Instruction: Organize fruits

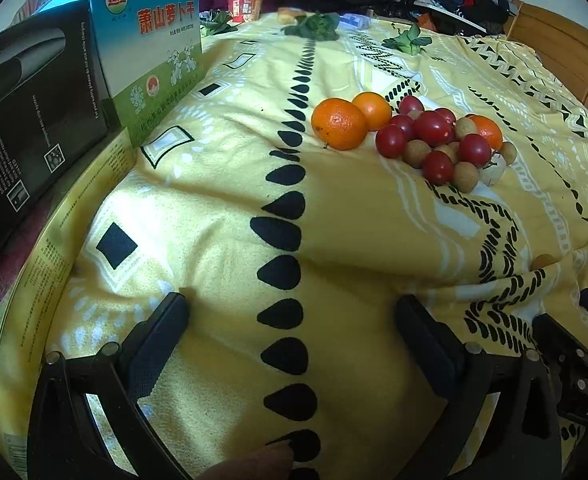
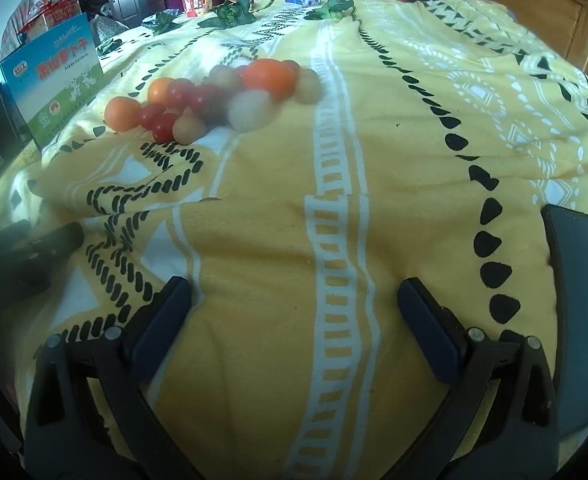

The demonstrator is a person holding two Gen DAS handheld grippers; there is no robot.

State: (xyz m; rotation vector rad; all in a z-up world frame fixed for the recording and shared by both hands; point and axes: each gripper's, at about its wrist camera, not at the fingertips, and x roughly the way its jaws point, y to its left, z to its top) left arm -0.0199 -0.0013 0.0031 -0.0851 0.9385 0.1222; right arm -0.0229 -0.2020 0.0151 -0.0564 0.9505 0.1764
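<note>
A pile of fruit lies on the yellow patterned blanket (image 1: 222, 208): oranges (image 1: 339, 123), several red cherry tomatoes (image 1: 432, 128) and tan longans (image 1: 465, 176). The pile also shows in the right wrist view, with an orange (image 2: 269, 76), tomatoes (image 2: 182, 94) and longans (image 2: 189, 128), blurred. My left gripper (image 1: 292, 312) is open and empty, low over the blanket, well short of the pile. My right gripper (image 2: 294, 296) is open and empty, near the blanket's front.
A blue-green carton (image 1: 150, 40) and a black box (image 1: 26, 120) stand at the left. Leafy greens (image 1: 314, 26) and a red cup (image 1: 245, 8) lie at the far edge. A dark phone-like slab (image 2: 578, 312) lies at the right. A lone longan (image 1: 544, 261) sits in a fold.
</note>
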